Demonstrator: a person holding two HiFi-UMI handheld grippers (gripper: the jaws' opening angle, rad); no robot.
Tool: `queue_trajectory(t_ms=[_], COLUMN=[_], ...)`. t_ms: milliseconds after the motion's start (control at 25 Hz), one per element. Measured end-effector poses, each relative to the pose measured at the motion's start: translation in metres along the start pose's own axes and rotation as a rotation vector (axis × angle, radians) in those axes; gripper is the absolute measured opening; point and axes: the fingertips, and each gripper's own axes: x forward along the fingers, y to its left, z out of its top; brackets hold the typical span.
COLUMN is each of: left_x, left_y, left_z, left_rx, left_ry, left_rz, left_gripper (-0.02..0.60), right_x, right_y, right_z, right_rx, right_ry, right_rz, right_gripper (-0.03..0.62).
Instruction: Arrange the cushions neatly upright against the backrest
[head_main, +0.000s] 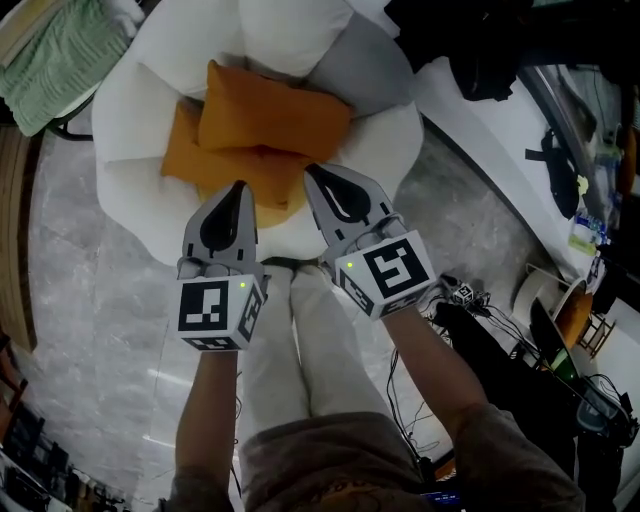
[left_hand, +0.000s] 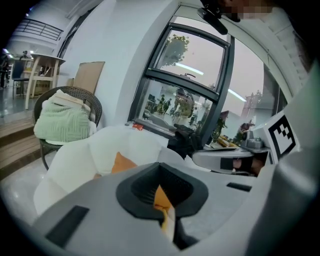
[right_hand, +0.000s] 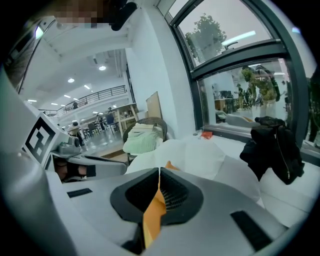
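Note:
Two orange cushions lie flat and overlapping on the seat of a white petal-shaped chair (head_main: 130, 120), the upper cushion (head_main: 270, 115) resting across the lower cushion (head_main: 215, 165). My left gripper (head_main: 238, 186) points at the lower cushion's near edge with its jaws together. Beside it, my right gripper (head_main: 310, 170) has its tip where the two cushions meet, and its jaws are closed too. In the left gripper view a cushion corner (left_hand: 121, 163) shows above the left gripper (left_hand: 161, 187). Orange shows through the slit of the right gripper (right_hand: 159, 175). I cannot tell whether either tip touches fabric.
A wicker chair holding a green blanket (head_main: 55, 55) stands left of the white chair. Black clothing (head_main: 490, 60) lies on the white window ledge to the right. Cables (head_main: 480, 310) and gear lie on the marble floor at the right. The person's legs (head_main: 300, 340) stand just before the seat.

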Motion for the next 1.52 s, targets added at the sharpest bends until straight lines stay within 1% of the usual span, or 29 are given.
queue_trajectory(t_ms=[280, 440, 680, 720, 800, 840, 920, 1000, 1120, 1240, 1520], left_x=[0.001, 0.005, 0.008, 0.009, 0.010, 0.011, 0.012, 0.013, 0.015, 0.016, 0.018], left_y=[0.011, 0.018, 0.019, 0.018, 0.018, 0.018, 0.018, 0.018, 0.020, 0.025, 0.034], left_z=[-0.005, -0.013, -0.024, -0.025, -0.027, -0.029, -0.033, -0.036, -0.040, -0.045, -0.048], left_rx=[-0.011, -0.019, -0.043, -0.049, -0.058, -0.060, -0.064, -0.071, -0.079, -0.086, -0.109], left_ry=[0.018, 0.030, 0.059, 0.060, 0.064, 0.068, 0.077, 0.084, 0.089, 0.097, 0.099], left_rz=[0.007, 0.011, -0.007, -0.013, -0.025, -0.030, -0.038, -0.045, -0.057, -0.060, -0.045], left_gripper=[0.005, 0.005, 0.005, 0.005, 0.005, 0.005, 0.005, 0.005, 0.005, 0.005, 0.005], right_x=[0.035, 0.068, 0.116, 0.122, 0.136, 0.142, 0.155, 0.167, 0.187, 0.201, 0.209], right_y=[-0.008, -0.017, -0.035, -0.037, -0.043, -0.046, -0.050, -0.053, -0.058, -0.062, -0.064], right_z=[-0.002, -0.013, -0.045, -0.050, -0.061, -0.067, -0.079, -0.093, -0.108, -0.123, -0.130], right_rx=[-0.024, -0.030, -0.063, -0.055, -0.034, -0.040, -0.087, -0.125, -0.165, -0.199, -0.181], right_ry=[0.037, 0.068, 0.184, 0.203, 0.241, 0.261, 0.304, 0.345, 0.394, 0.443, 0.452], right_rz=[0.007, 0.037, 0.052, 0.053, 0.055, 0.052, 0.046, 0.050, 0.050, 0.055, 0.062], right_gripper=[0.025, 0.025, 0.026, 0.031, 0.105, 0.115, 0.151, 0.172, 0.192, 0.195, 0.195])
